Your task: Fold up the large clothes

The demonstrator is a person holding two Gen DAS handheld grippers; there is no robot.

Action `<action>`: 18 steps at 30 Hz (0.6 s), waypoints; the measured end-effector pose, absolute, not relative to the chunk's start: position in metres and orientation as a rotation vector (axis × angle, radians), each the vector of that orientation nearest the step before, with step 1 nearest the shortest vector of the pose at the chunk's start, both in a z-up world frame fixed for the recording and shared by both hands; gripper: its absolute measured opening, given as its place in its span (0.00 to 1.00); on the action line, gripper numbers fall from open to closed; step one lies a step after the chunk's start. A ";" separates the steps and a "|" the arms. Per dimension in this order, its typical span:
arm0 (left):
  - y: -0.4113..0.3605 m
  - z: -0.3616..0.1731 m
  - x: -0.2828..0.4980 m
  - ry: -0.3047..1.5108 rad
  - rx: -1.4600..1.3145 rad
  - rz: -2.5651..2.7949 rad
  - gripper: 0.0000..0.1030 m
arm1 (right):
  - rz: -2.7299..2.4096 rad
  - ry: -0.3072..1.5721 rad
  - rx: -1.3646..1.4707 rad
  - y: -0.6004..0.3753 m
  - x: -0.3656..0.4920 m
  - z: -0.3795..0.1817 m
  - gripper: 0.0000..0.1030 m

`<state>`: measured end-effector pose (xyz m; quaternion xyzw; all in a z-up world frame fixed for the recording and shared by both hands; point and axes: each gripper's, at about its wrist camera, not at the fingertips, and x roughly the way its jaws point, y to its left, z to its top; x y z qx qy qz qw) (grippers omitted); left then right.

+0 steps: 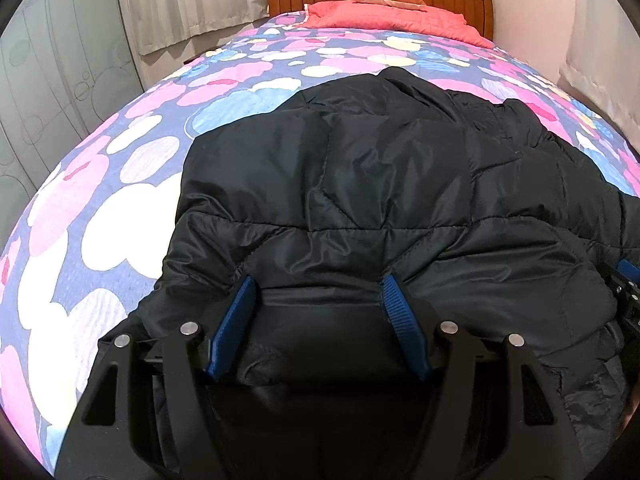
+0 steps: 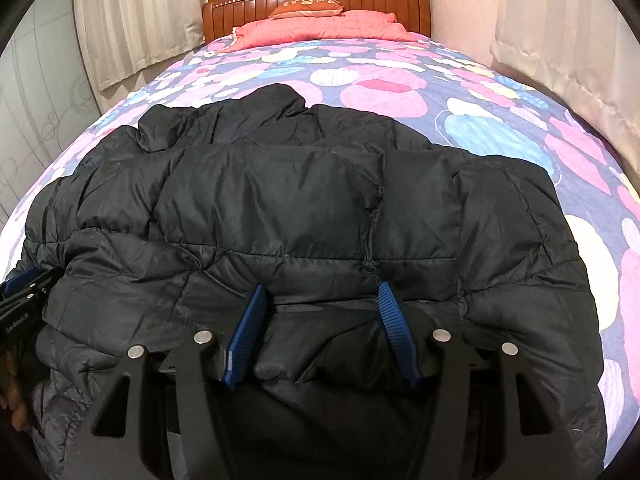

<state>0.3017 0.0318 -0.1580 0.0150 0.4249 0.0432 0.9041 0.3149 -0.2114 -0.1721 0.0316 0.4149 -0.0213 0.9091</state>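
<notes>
Black claw (image 1: 318,280), ribbed blue pads (image 1: 240,312)

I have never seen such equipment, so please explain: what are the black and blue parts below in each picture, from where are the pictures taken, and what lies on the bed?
A person holds one hand-held gripper in each hand; there is no robot arm. Each picture comes from a camera on one gripper, looking along its two blue fingers. The first shows the left gripper, the second the right gripper. A black padded jacket lies on a bed with a flowered cover; pink bedding lies near the wooden headboard. Both grippers have a thick fold of the jacket between their fingers, at its near edge.
</notes>
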 end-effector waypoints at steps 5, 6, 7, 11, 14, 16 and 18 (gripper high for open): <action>0.029 -0.152 0.300 0.882 0.053 0.102 0.65 | -0.045 0.851 0.068 -0.213 0.311 -0.163 0.57; 0.030 -0.150 0.298 0.884 0.052 0.103 0.65 | -0.047 0.852 0.062 -0.213 0.309 -0.160 0.58; 0.030 -0.148 0.298 0.884 0.052 0.102 0.66 | -0.050 0.847 0.054 -0.212 0.304 -0.155 0.59; 0.037 -0.137 0.282 0.880 0.027 0.098 0.73 | -0.071 0.816 0.050 -0.219 0.281 -0.138 0.63; 0.044 -0.128 0.265 0.880 0.013 0.090 0.75 | -0.092 0.819 0.068 -0.232 0.263 -0.131 0.63; 0.049 -0.124 0.251 0.879 0.005 0.088 0.76 | -0.102 0.829 0.087 -0.242 0.250 -0.129 0.63; 0.055 -0.120 0.239 0.886 -0.007 0.088 0.76 | -0.125 0.845 0.100 -0.255 0.232 -0.128 0.63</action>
